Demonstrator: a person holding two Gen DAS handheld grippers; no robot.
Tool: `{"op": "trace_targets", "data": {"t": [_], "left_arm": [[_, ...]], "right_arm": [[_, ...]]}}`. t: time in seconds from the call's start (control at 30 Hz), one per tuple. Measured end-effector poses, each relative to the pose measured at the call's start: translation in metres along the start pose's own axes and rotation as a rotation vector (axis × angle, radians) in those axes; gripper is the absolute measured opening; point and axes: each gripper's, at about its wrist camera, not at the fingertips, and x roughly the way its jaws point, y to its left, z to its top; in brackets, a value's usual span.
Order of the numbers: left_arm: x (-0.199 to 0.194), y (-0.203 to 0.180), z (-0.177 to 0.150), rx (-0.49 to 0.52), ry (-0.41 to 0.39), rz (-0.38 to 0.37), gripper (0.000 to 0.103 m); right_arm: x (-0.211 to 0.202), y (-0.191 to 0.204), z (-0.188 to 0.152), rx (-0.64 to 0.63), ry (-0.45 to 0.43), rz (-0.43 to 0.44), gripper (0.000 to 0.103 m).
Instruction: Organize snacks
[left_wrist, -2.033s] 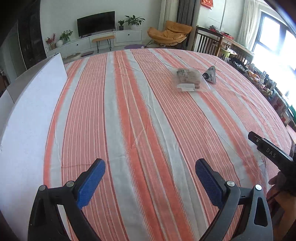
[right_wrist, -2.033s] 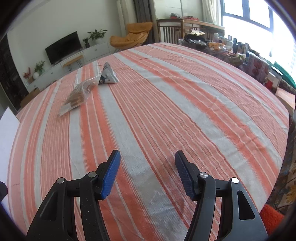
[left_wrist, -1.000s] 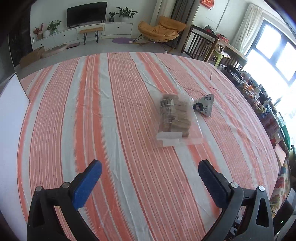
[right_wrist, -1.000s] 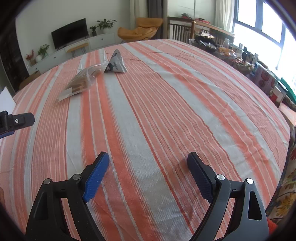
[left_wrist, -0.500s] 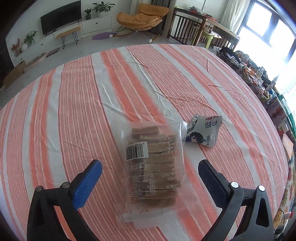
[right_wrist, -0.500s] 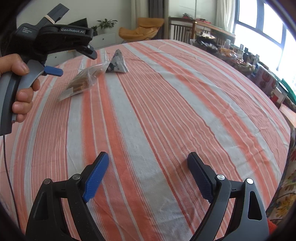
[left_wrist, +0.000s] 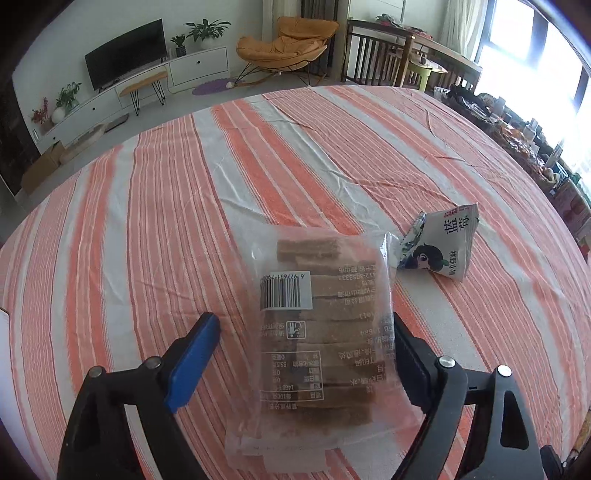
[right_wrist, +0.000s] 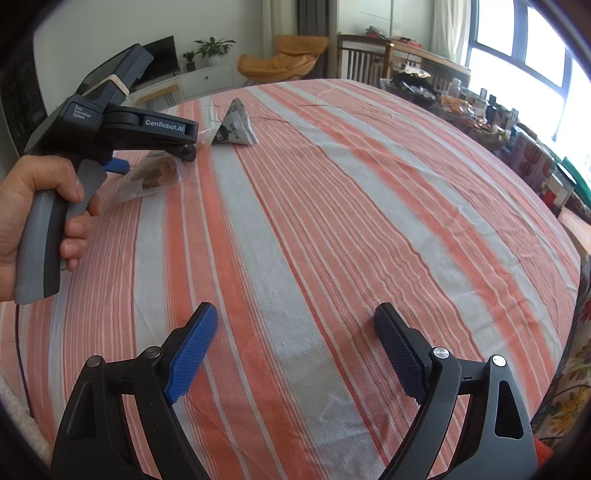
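The left gripper (left_wrist: 301, 354), black-framed with blue ribbed pads, is hovering with its jaws spread wide on either side of a clear plastic bag of brown biscuit slabs (left_wrist: 321, 343) that is lying flat on the orange-and-white striped tablecloth (left_wrist: 155, 229). The bag's white barcode label (left_wrist: 286, 291) is facing up. Its left pad (left_wrist: 192, 365) is sitting apart from the bag's left edge, while the right pad is partly hidden behind the bag's right edge, so contact there cannot be told. Just beside the bag's far right corner, a small white triangular snack packet printed with a cartoon face (left_wrist: 439, 247) is resting on a white stripe of the cloth. In the right wrist view, the left hand (right_wrist: 40, 210) is gripping the grey handle of that tool above the biscuit bag (right_wrist: 155, 177), with the triangular packet (right_wrist: 234, 125) standing just past it. The right gripper (right_wrist: 295, 347) is hanging released, jaws wide with nothing between them, over bare cloth (right_wrist: 332, 221) well apart from both snacks. An orange lounge chair (left_wrist: 291, 35) and a black television (left_wrist: 125, 55) are showing beyond the table.
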Motion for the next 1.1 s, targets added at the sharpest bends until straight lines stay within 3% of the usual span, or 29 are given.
{"op": "trace_targets", "data": {"t": [0.03,0.43,0.5,0.53,0.57,0.67,1.0,1.1], "left_arm": [[-0.006,0.0,-0.003,0.001,-0.006,-0.002,0.059],[-0.078,0.036,-0.114,-0.141,0.002,0.009,0.057],[-0.087,0.038,-0.128,-0.139,-0.011,0.009,0.06],[-0.089,0.037,-0.133,-0.123,-0.014,0.012,0.07],[-0.088,0.034,-0.137,-0.104,-0.006,0.024,0.087],[-0.084,0.034,-0.144,-0.061,-0.006,0.065,0.101],[-0.083,0.037,-0.143,-0.072,-0.056,0.092,0.103],[-0.083,0.036,-0.143,-0.072,-0.056,0.092,0.103]], "right_arm": [[0.0,0.0,0.0,0.0,0.0,0.0,0.09],[0.0,0.0,0.0,0.0,0.001,0.0,0.09],[0.0,0.0,0.0,0.0,0.001,0.0,0.09],[0.0,0.0,0.0,-0.002,0.001,0.0,0.09],[0.0,0.0,0.0,-0.002,0.001,0.0,0.09],[0.0,-0.001,0.0,-0.003,0.002,0.0,0.09],[-0.001,0.001,0.002,0.002,0.002,0.011,0.09],[-0.004,-0.009,0.004,0.06,0.003,0.08,0.089]]}}
